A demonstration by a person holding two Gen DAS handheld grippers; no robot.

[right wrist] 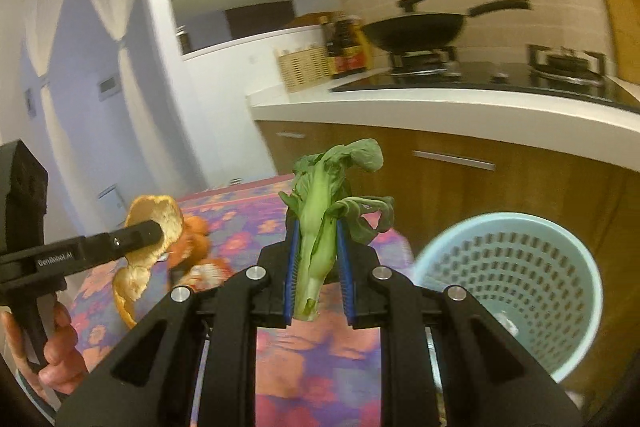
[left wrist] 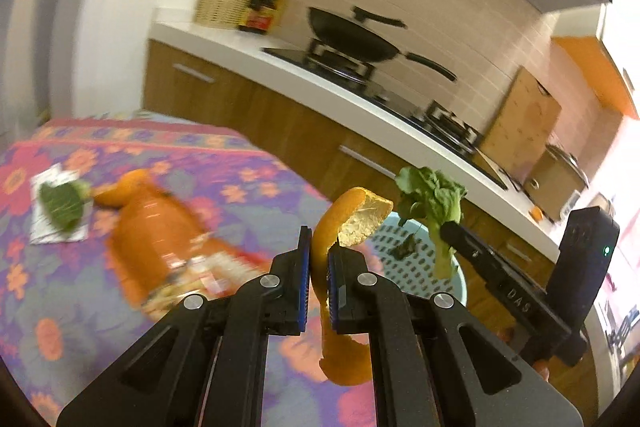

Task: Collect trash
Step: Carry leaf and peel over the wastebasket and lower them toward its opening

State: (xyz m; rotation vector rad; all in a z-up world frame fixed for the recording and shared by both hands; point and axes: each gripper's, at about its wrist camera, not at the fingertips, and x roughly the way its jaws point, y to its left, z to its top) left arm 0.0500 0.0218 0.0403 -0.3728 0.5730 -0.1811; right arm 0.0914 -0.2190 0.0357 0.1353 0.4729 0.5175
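An orange peel (left wrist: 334, 247) is clamped by the left gripper (left wrist: 318, 263); a leafy green stalk (right wrist: 320, 239) is pinched by the right gripper (right wrist: 318, 267). Table items are blurred; the perforated basket (right wrist: 516, 291) is partly cut off.

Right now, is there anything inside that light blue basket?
In the left wrist view, the light blue basket shows one small dark scrap through its perforated wall. In the right wrist view its bottom looks mostly bare; the near wall hides part.

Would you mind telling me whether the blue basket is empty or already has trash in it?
Not empty: the left wrist view shows a dark green scrap lying inside the blue basket.
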